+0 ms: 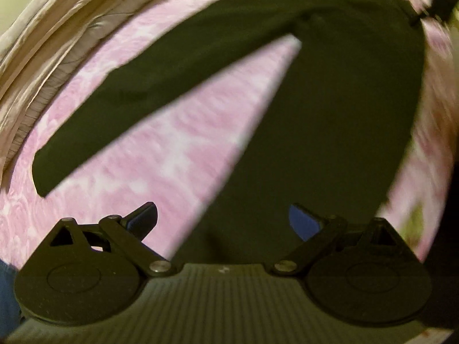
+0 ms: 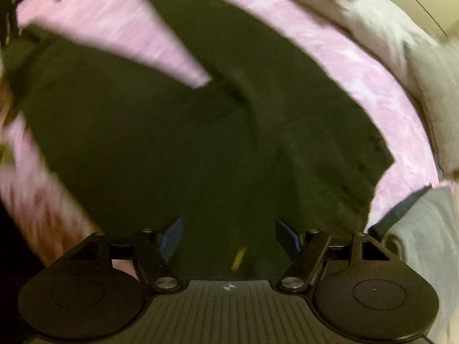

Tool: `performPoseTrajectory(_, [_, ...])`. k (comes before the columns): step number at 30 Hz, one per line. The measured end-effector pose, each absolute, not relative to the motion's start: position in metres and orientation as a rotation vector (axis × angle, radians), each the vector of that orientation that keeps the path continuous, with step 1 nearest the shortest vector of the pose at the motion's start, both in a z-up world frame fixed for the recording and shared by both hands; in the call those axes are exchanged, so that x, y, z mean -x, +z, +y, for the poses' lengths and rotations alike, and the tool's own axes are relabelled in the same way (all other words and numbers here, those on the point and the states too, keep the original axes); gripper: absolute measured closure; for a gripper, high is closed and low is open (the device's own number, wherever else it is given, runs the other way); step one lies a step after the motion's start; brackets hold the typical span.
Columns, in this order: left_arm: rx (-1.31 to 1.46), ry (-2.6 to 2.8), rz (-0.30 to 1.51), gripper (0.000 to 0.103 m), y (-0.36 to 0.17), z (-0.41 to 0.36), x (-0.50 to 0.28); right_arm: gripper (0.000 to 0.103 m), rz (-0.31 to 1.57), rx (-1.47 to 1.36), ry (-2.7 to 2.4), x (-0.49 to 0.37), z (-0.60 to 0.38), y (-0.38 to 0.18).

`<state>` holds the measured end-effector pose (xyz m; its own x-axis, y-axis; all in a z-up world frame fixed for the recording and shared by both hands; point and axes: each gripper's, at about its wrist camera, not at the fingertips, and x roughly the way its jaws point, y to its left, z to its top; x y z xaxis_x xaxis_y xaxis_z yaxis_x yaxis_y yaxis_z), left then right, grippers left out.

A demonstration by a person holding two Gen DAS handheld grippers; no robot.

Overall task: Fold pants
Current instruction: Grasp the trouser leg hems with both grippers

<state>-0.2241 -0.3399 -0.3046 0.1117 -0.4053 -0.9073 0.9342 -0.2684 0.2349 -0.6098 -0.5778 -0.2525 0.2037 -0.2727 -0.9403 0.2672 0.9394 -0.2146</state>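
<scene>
Dark pants (image 1: pixel 330 109) lie spread flat on a pink patterned bedsheet (image 1: pixel 160 154), legs parted in a V. In the left wrist view one leg (image 1: pixel 137 97) runs out to the left and the other leg passes under my left gripper (image 1: pixel 222 219), which is open with nothing between its blue pads. In the right wrist view the pants (image 2: pixel 172 143) fill the middle, waist end toward the right. My right gripper (image 2: pixel 229 233) hovers open over the dark cloth. A small yellow tag (image 2: pixel 238 258) shows on the fabric near it.
Rumpled beige bedding (image 1: pixel 57 43) lines the far left edge of the bed. White and grey pillows or blankets (image 2: pixel 407 66) lie along the right. A dark strap-like piece (image 2: pixel 401 209) sits near grey cloth (image 2: pixel 424 243). Both views are motion-blurred.
</scene>
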Motion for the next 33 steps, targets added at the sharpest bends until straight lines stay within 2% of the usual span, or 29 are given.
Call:
performPoseTrajectory(2, [-1.265,-1.455,0.58,0.016,-0.318,-0.308,0.249,0.034,1.303,0.067,-0.329,0.619,-0.56,-0.266])
performPoseTrajectory(6, [-1.37,-1.441,0.499,0.018,-0.346,-0.263,0.28,0.034,1.25,0.157,-0.281,0.632,-0.534,-0.285])
performPoseTrajectory(9, [-1.462,-1.406,0.418,0.028,-0.365,-0.238,0.292,0.034,1.217,0.172,-0.274,0.639,-0.522,-0.294])
performPoseTrajectory(11, [-1.494,-1.353,0.341,0.028,-0.372,-0.228,0.291,0.034,1.199,0.205,-0.275,0.641,-0.512,-0.301])
performPoseTrajectory(15, [-1.599,-1.252,0.176,0.039,-0.387,-0.217,0.274,0.034,1.17,0.295,-0.273,0.654,-0.497,-0.316])
performPoseTrajectory(18, [-1.627,-1.245,0.132,0.042,-0.393,-0.211,0.26,0.034,1.165,0.391,-0.276,0.671,-0.491,-0.331])
performPoseTrajectory(19, [-1.635,-1.247,0.124,0.047,-0.393,-0.21,0.259,0.034,1.165,0.432,-0.279,0.679,-0.487,-0.334])
performPoseTrajectory(21, [-1.646,-1.246,0.12,0.079,-0.393,-0.208,0.259,0.034,1.166,0.507,-0.293,0.694,-0.488,-0.339])
performPoseTrajectory(23, [-1.583,-1.231,0.144,0.093,-0.386,-0.208,0.257,0.034,1.168,0.583,-0.327,0.71,-0.494,-0.343])
performPoseTrajectory(26, [-1.451,-1.179,0.249,0.096,-0.372,-0.217,0.248,0.034,1.189,0.654,-0.37,0.729,-0.508,-0.352])
performPoseTrajectory(30, [-1.382,-1.139,0.291,0.097,-0.355,-0.226,0.245,0.036,1.18,0.744,-0.377,0.744,-0.521,-0.364])
performPoseTrajectory(31, [-1.381,-1.137,0.297,0.097,-0.351,-0.23,0.243,0.038,1.181,0.763,-0.379,0.746,-0.525,-0.366])
performPoseTrajectory(33, [-1.387,-1.133,0.285,0.097,-0.341,-0.232,0.243,0.056,1.211,0.779,-0.403,0.75,-0.537,-0.369])
